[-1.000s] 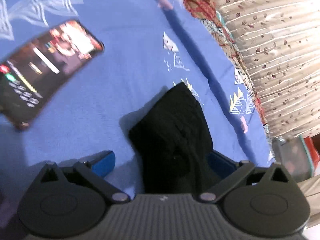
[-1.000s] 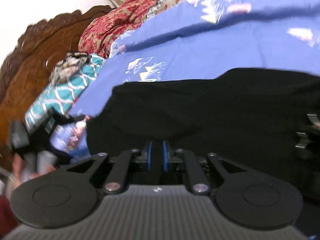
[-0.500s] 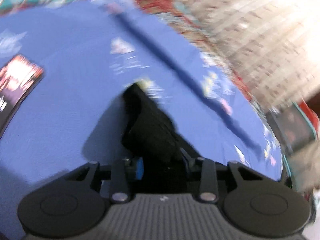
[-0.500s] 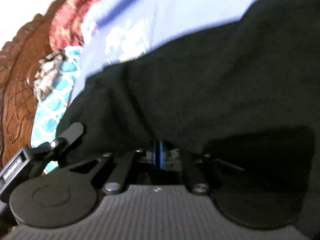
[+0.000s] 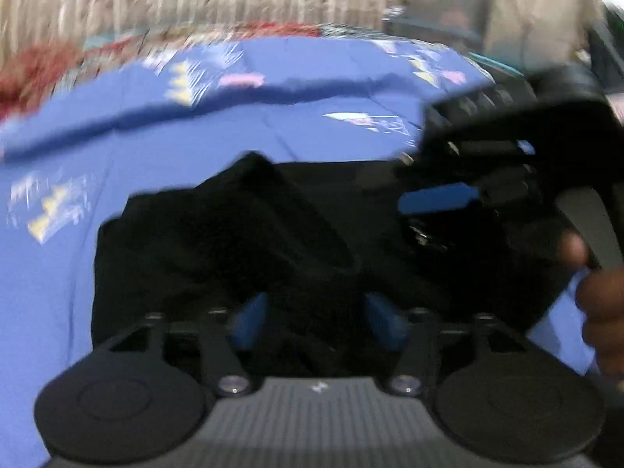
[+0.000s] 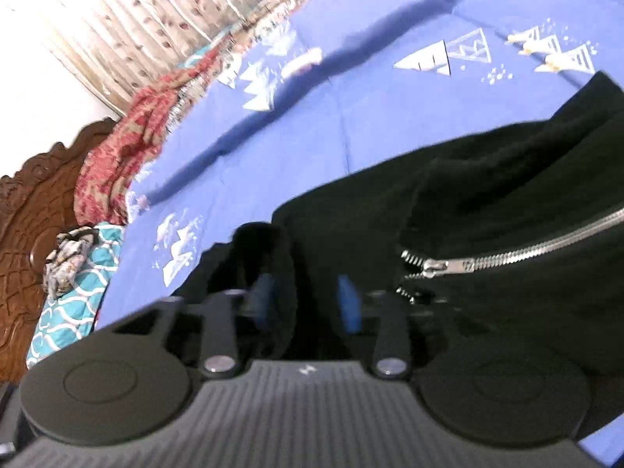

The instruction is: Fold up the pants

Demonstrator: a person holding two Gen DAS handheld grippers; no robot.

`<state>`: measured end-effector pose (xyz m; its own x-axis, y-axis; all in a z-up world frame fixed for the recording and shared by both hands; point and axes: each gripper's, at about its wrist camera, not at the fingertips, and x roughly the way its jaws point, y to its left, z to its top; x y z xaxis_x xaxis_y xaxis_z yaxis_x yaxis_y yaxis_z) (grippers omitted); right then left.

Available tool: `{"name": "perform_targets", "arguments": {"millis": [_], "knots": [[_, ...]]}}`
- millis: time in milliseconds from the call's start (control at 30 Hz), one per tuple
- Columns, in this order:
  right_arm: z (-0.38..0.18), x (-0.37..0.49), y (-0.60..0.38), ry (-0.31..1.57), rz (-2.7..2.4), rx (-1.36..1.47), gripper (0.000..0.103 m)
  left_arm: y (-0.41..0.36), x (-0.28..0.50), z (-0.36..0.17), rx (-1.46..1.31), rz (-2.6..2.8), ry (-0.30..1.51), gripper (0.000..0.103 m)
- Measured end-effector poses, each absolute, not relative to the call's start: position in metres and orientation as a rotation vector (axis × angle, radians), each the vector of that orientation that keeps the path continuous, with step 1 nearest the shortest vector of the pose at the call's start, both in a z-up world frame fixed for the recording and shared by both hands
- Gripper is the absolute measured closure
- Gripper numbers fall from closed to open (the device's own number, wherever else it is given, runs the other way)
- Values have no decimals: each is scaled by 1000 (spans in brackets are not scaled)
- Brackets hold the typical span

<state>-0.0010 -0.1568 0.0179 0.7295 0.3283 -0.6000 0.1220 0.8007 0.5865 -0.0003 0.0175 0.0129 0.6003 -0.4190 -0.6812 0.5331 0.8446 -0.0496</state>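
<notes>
The black pants (image 5: 241, 241) lie bunched on the blue bedsheet (image 5: 117, 148). My left gripper (image 5: 318, 318) is open, its blue pads apart, with black cloth lying between them. In the right wrist view the pants (image 6: 487, 202) show a silver zipper (image 6: 507, 257) at the right. My right gripper (image 6: 306, 302) is open, its blue pads apart over a fold of the pants. The right gripper also shows in the left wrist view (image 5: 440, 199), held by a hand at the right edge.
A beige leaf-patterned curtain (image 6: 163, 11) hangs behind the bed. A carved wooden headboard (image 6: 35, 210), a red patterned cloth (image 6: 128, 136) and a teal patterned pillow (image 6: 78, 296) are at the left. A plastic box (image 5: 448, 4) stands past the bed's far edge.
Both grippers were shut on the pants half a second ago and have opened. The left gripper swung right, so the right gripper is now in its view; the phone has left view.
</notes>
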Motion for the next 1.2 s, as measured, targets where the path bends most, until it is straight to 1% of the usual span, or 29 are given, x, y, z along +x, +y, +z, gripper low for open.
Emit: {"name": "perform_targets", "arguments": {"millis": [33,67,100,133,167,200,267,333,367,400,433,467,500,567,600,633,667,700,733,767,800,833,900,967,1100,1200], "knots": [[18,-2,-156,743,135,638,46,19,-5,18,165,-576,736,17],[21,-3,-152,729,154,628,36,24,-11,25,153,-593,718,15],[21,1,-148,718,180,617,23,30,-16,29,142,-601,707,13],[20,3,-147,716,198,610,18,39,-20,36,119,-604,696,12],[18,4,-144,719,215,602,14,49,-21,40,91,-599,688,8],[16,10,-137,733,234,591,14,61,-22,44,51,-584,683,5],[10,26,-120,777,265,563,14,88,-21,50,-49,-525,689,4],[2,39,-104,834,275,500,16,109,-17,49,-132,-452,712,4],[-3,47,-96,869,261,460,37,118,-12,48,-172,-411,730,4],[-6,53,-91,884,260,444,72,125,-6,46,-200,-376,745,4],[-6,54,-89,887,254,438,74,130,-2,46,-223,-350,754,4],[-3,52,-91,861,233,452,81,134,1,46,-245,-339,756,5],[3,47,-96,817,217,478,82,136,3,47,-260,-340,753,6],[13,34,-103,751,166,485,82,132,9,49,-264,-341,751,8],[14,28,-108,736,132,479,82,129,14,48,-260,-341,754,13],[12,24,-113,741,105,484,82,124,17,46,-257,-347,762,16],[3,21,-119,777,78,498,80,118,21,43,-258,-354,777,21],[-6,23,-120,817,67,510,75,111,26,39,-266,-358,806,28],[-14,21,-125,838,50,524,72,107,28,33,-268,-357,845,35],[-18,19,-130,840,40,543,71,100,36,21,-258,-348,907,51],[-18,17,-133,836,50,565,68,93,45,9,-229,-314,969,55],[-16,15,-135,838,55,571,66,86,51,1,-193,-278,1004,55],[-6,13,-132,816,53,541,57,76,46,-3,-121,-266,987,53],[7,5,-124,744,48,477,54,68,39,-2,-50,-255,984,53],[23,-19,-115,623,62,391,54,62,33,-4,8,-240,978,51],[26,-18,-109,585,100,321,54,61,37,-2,15,-230,981,50]]}}
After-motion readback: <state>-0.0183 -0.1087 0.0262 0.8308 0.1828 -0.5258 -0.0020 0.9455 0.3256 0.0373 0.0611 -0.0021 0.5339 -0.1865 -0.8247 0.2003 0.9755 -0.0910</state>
